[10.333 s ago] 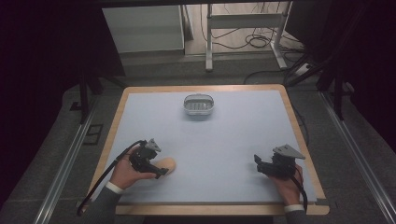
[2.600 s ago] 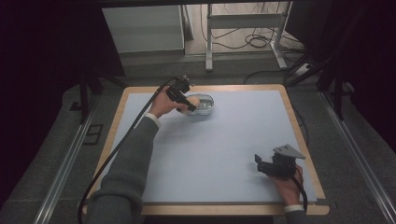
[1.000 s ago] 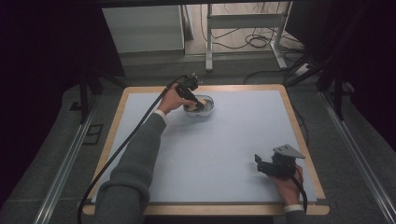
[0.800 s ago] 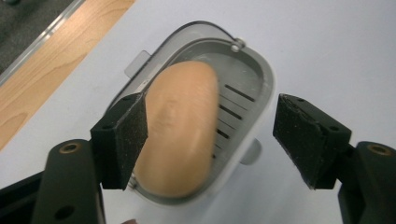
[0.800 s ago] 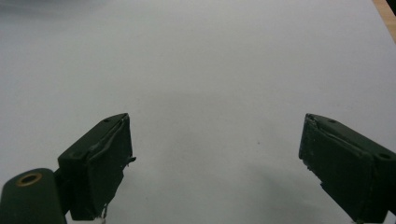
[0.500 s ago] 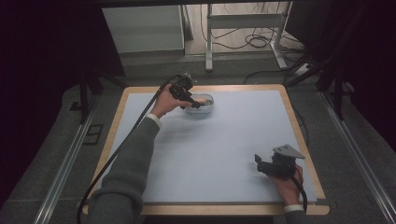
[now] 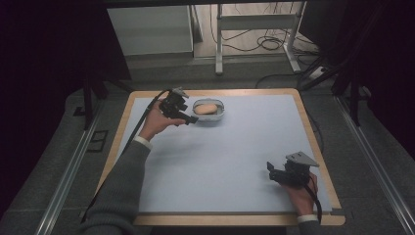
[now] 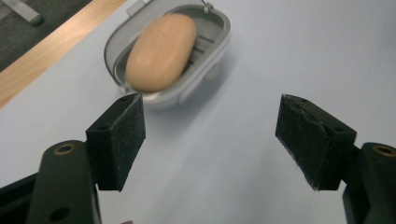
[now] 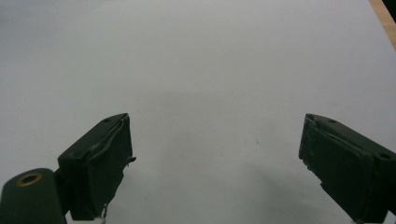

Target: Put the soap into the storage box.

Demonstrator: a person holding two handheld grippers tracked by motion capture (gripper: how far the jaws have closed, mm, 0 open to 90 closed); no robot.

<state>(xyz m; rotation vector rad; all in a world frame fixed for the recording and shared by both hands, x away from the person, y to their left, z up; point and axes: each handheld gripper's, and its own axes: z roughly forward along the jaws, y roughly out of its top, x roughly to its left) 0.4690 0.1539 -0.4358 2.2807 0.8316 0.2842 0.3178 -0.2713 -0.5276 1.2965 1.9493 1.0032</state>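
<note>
Soap bar [image 8: 161, 52]: oval, peach-coloured, being held lying flat in the dish | Soap dish [image 8: 219, 39]: oval, grey-white, slatted inside, being supported upright on the pale blue table surface near its far edge, left of centre

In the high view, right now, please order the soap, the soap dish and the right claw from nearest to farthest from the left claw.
1. Soap dish, just right of the left claw.
2. Soap, lying inside the dish.
3. Right claw, at the table's near right corner.
</note>
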